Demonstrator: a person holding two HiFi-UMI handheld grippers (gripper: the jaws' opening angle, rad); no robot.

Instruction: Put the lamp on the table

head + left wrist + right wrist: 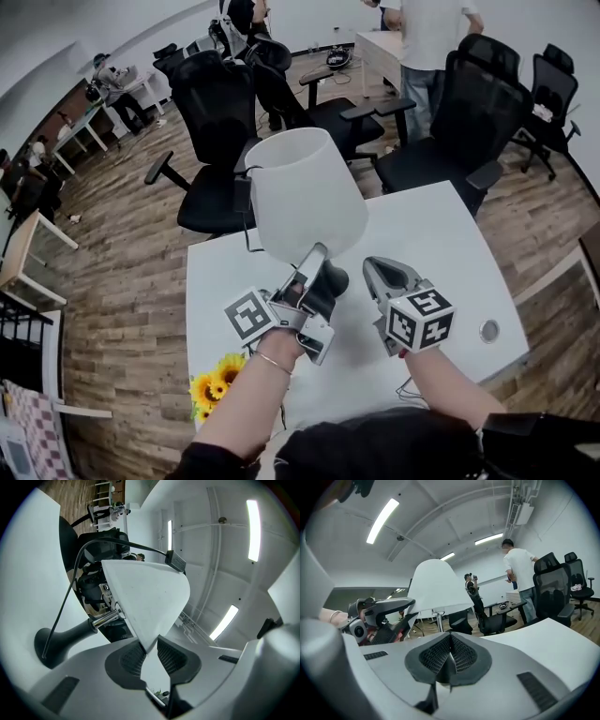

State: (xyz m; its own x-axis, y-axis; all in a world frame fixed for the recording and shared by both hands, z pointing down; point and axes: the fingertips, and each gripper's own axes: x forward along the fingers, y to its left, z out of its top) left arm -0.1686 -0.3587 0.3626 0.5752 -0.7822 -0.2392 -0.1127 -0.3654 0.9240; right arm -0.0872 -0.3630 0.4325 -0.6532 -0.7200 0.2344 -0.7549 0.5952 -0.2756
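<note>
Lamp [305, 192] pinched by its shade at the white table [441, 244]

Left gripper [319, 255] has its jaws pressed onto the lower rim of the lamp's white shade, the thin edge caught between the two ribbed pads [131, 658]. The lamp's black base [335, 278] sits low over the near middle of the table, just ahead of both grippers; whether it rests on the top cannot be told. A dark cord [70, 588] arcs from the base up past the shade. The right gripper [450, 656] is just to the right of the base, its jaws pressed together with nothing between them. Sunflowers [214, 382] lie at the table's near left corner, black office chairs [220, 122] stand beyond the far edge, and a person [427, 37] stands behind them.
</note>
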